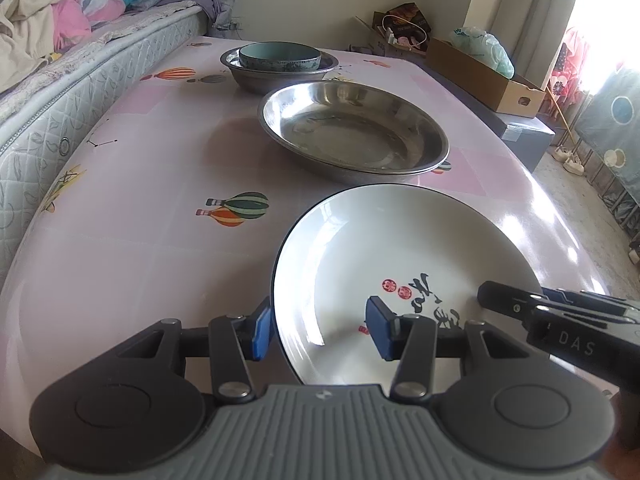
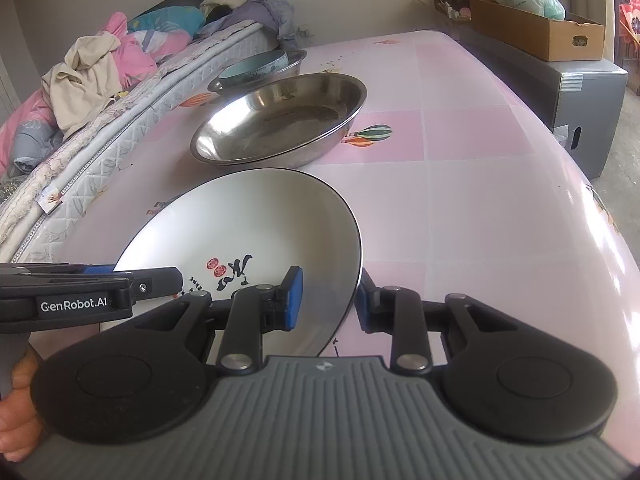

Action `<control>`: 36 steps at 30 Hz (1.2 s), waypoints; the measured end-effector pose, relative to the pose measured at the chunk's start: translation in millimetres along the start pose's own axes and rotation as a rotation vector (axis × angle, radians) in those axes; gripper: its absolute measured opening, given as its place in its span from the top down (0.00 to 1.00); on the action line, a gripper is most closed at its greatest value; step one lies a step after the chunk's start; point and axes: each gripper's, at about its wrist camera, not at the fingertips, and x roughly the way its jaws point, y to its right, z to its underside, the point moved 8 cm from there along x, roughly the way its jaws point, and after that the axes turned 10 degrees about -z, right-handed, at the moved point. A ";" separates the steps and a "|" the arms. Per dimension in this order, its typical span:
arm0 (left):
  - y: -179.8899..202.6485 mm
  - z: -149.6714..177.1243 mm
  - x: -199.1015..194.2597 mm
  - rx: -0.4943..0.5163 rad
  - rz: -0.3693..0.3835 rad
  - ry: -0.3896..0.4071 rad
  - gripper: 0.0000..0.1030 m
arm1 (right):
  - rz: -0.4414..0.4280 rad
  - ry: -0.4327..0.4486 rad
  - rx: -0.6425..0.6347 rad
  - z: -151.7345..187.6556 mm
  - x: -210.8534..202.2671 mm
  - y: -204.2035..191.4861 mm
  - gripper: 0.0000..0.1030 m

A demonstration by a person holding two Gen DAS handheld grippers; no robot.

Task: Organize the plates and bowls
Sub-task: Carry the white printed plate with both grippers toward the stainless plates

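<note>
straddling opposite rims of the white plate (image 1: pixel 400 248), left gripper (image 1: pixel 320 330) and right gripper (image 2: pixel 326 298), both wide apart, unclamped

pink table (image 1: pixel 120 240) | bed (image 1: pixel 60 80) left | cardboard box (image 2: pixel 536 36) right | bright window (image 1: pixel 608 20)

Desk count: one white plate (image 1: pixel 400 248) with black calligraphy; two steel dishes, one wide shallow steel plate (image 1: pixel 354 130), one steel bowl (image 1: pixel 276 76); one teal bowl (image 1: pixel 280 56) nested in that steel bowl. Beside the desk: one cardboard box (image 1: pixel 486 74).
</note>
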 end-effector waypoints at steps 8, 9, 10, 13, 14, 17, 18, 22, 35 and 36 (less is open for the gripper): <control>2.5 2.7 -7.0 -0.011 0.022 -0.009 0.53 | 0.010 0.011 0.006 -1.1 -7.9 1.7 0.73; 2.5 2.7 -7.9 -0.012 0.023 -0.008 0.53 | 0.011 0.012 0.006 -1.3 -8.6 1.2 0.73; 2.6 2.8 -8.8 -0.014 0.024 -0.006 0.53 | 0.011 0.012 0.006 -1.3 -9.2 1.2 0.73; 2.5 2.5 -10.9 -0.016 0.027 -0.003 0.53 | 0.012 0.013 0.005 -1.2 -10.6 1.4 0.73; 2.6 2.5 -11.6 -0.017 0.027 -0.002 0.53 | 0.011 0.014 0.005 -1.2 -11.1 1.2 0.73; 2.7 2.4 -13.3 -0.018 0.029 0.001 0.53 | 0.012 0.017 0.003 -1.7 -13.0 0.6 0.73; 2.7 2.2 -13.7 -0.018 0.029 0.001 0.53 | 0.012 0.019 0.003 -1.9 -13.6 0.6 0.73; 2.6 1.7 -16.3 -0.021 0.033 0.006 0.53 | 0.013 0.025 0.000 -2.8 -16.2 0.3 0.73; 1.5 11.1 -14.6 -0.029 0.067 -0.014 0.56 | 0.021 0.024 0.001 1.1 -19.8 1.5 0.74; 1.2 12.8 -12.8 -0.029 0.071 -0.022 0.59 | 0.022 0.022 0.008 1.8 -18.8 3.2 0.74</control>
